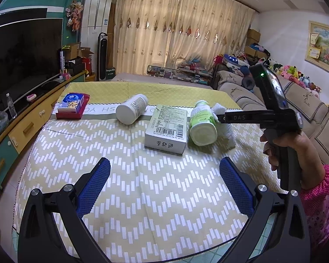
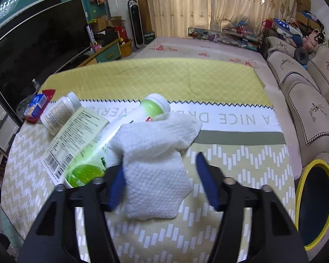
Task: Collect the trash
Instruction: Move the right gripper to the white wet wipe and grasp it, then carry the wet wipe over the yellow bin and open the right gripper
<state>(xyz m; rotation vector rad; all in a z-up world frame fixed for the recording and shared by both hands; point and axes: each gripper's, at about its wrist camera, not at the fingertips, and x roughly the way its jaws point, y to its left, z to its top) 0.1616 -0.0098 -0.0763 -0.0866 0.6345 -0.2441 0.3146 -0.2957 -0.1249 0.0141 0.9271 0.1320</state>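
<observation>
A crumpled white paper towel (image 2: 155,166) lies on the table, draped against a lying green bottle (image 2: 111,138). My right gripper (image 2: 162,177) is open, its blue pads astride the towel's near part. In the left wrist view the right gripper (image 1: 218,117) reaches the towel (image 1: 227,131) from the right, beside the green bottle (image 1: 202,123). A grey carton (image 1: 167,129), a lying white bottle (image 1: 131,109) and a red-blue tissue pack (image 1: 73,106) lie further left. My left gripper (image 1: 164,175) is open and empty above the near cloth.
A yellow-rimmed bin (image 2: 315,203) stands at the table's right, below the sofa (image 2: 307,100). A TV (image 1: 22,59) and cabinet (image 1: 22,129) run along the left. The patterned tablecloth (image 1: 153,197) covers the table.
</observation>
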